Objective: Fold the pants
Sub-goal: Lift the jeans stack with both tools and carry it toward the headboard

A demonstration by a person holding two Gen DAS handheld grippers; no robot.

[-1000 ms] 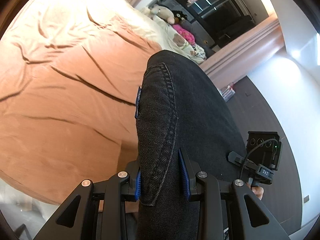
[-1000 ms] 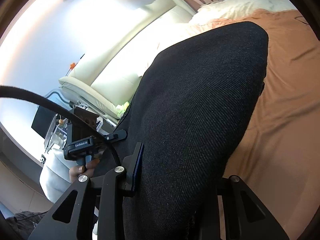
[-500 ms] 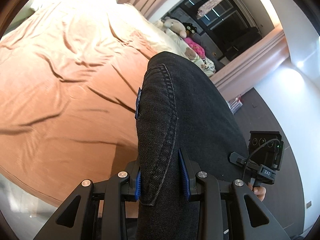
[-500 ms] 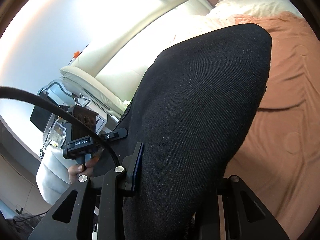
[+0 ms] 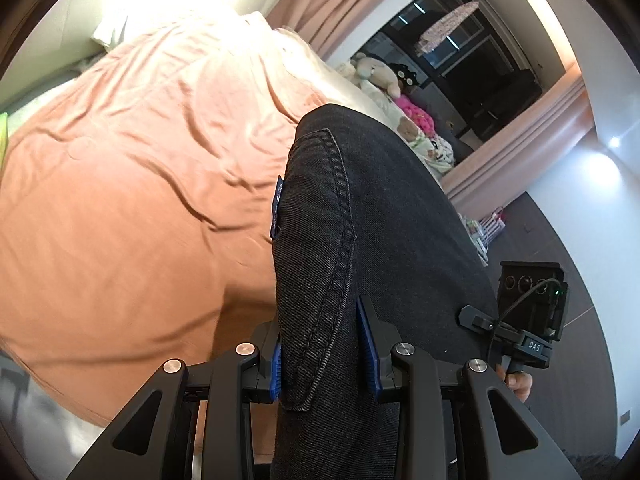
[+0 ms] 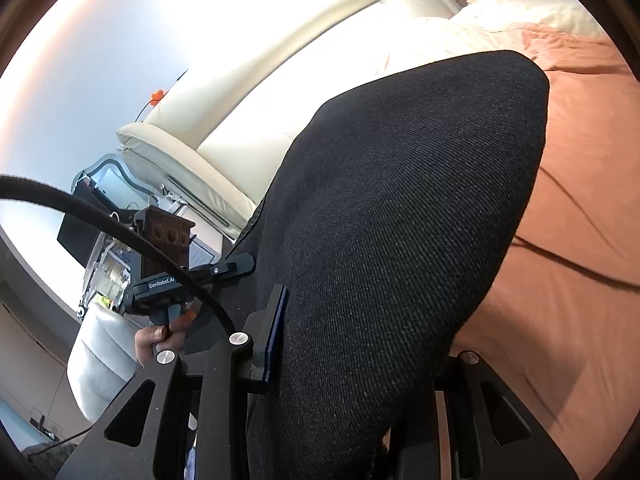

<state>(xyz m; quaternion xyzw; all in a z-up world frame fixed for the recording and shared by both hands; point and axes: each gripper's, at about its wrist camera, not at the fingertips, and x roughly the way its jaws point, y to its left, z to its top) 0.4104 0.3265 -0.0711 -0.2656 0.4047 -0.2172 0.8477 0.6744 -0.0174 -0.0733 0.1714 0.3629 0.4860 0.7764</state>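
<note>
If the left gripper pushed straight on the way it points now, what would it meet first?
Beyond the black pants clamped in the left gripper, probably the orange bedspread; the cloth hides the direct line, so depth is uncertain.

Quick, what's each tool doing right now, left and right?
Left tool: closed on the pants, blue pads pressing the fabric.
Right tool: closed on the pants too; fabric hides one finger.
</note>
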